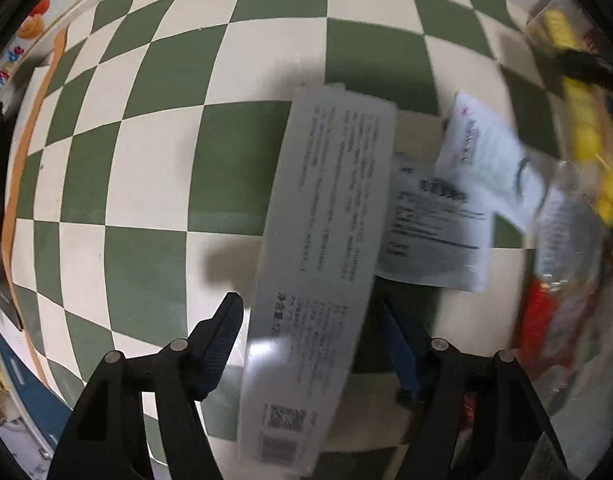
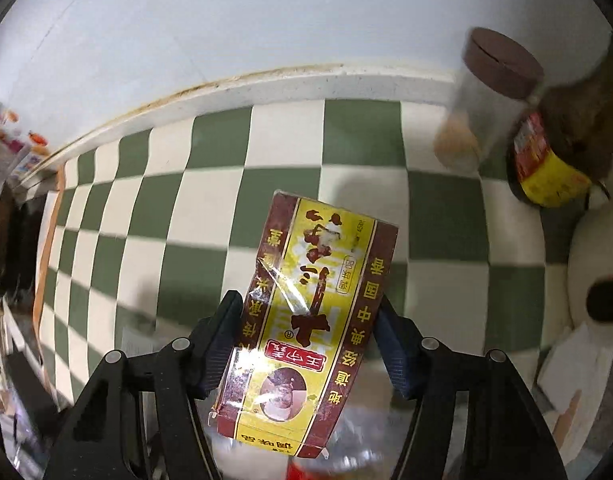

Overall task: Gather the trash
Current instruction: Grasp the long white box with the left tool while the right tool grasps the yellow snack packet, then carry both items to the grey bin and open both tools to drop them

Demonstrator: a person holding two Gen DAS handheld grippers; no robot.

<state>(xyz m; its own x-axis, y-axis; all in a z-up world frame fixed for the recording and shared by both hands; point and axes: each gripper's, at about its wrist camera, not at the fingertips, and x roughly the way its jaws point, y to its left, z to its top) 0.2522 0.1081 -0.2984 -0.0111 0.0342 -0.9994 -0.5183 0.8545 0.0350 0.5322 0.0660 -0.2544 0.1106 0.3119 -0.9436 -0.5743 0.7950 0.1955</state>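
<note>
Left tool closed around a long white box with small black print, one finger on each side, touching its edges. Box lifted over the green and white checkered surface, tilted, reaching toward the far edge. Two white papers with print lying flat just right of the box, one partly over the other. Blurry clear wrapper with red beside them at the right edge of the left view. Yellow thing there too, too blurry to tell.

Right tool squeezed onto a yellow and dark red box, fingers pressed against both long sides. Box held up over the surface, pointing toward the white wall at the far edge. Clear jar with a brown lid at the far right corner. Dark bottle with a red and yellow label just beside the jar. White paper roll at the right edge.
</note>
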